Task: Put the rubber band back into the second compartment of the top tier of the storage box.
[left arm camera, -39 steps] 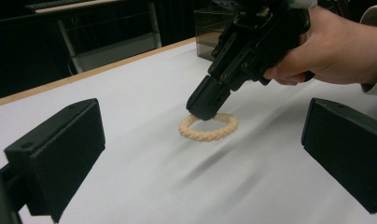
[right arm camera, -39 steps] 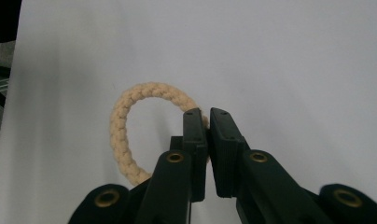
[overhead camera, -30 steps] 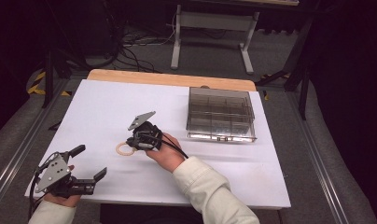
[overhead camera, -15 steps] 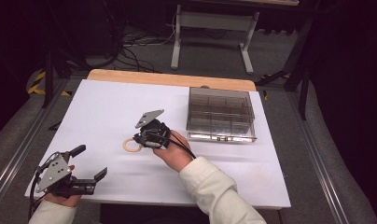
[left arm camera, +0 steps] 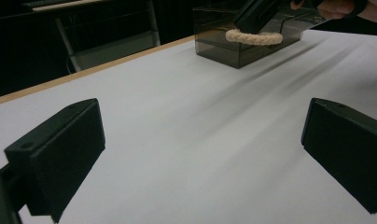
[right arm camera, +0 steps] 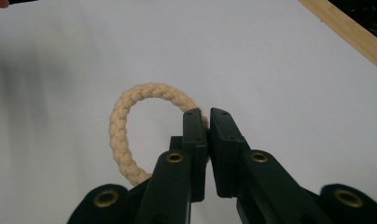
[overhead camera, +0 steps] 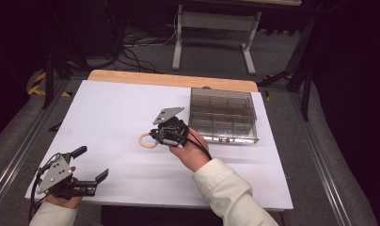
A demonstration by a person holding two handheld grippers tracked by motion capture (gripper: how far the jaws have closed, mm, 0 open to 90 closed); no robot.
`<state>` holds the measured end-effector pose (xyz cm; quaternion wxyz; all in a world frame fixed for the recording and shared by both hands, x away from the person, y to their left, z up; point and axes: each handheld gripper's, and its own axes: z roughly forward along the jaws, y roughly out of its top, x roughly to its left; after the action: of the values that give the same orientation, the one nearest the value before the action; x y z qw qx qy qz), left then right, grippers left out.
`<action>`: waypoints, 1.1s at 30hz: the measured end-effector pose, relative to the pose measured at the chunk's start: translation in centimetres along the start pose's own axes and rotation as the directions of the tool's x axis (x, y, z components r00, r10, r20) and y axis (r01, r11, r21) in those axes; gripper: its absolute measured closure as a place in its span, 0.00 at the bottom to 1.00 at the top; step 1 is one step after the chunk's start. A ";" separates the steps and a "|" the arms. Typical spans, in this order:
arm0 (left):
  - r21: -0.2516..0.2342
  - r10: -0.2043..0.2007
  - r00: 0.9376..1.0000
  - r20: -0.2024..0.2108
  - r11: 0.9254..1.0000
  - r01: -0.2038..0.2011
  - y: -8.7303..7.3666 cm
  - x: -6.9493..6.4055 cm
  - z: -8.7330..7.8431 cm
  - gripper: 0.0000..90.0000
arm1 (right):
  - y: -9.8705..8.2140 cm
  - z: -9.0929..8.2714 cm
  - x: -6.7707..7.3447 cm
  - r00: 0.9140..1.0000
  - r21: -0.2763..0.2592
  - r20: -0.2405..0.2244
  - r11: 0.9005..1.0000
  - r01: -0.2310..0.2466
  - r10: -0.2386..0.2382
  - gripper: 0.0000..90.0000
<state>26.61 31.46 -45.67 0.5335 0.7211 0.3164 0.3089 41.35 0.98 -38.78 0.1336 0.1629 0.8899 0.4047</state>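
Our right gripper (right arm camera: 207, 116) is clamped on the braided rope ring (right arm camera: 126, 126), pinching one side of the loop so the rest hangs out beyond the jaws. In the high view the ring (overhead camera: 148, 140) sits at the middle of the white table (overhead camera: 108, 113), and from the left gripper view it looks lifted clear of the surface. Just beside it, toward the far right corner, stands the smoky compartment box (overhead camera: 222, 114). Our left gripper (overhead camera: 87, 165) rests at the near left corner with its jaws wide apart and nothing between them. We judge this the carry step; next we must bring the ring over a compartment and release.
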 end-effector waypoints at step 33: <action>0.004 0.012 1.000 0.010 1.000 -0.012 0.0 0.0 0.1 0.01 | -3.3 -7.2 -3.1 0.987 -0.016 0.142 0.997 -0.075 0.076 0.95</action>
<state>26.70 31.41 -45.67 0.5317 0.7256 0.3101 0.3075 40.93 -7.20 -36.39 0.1822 0.2243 0.8691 0.4014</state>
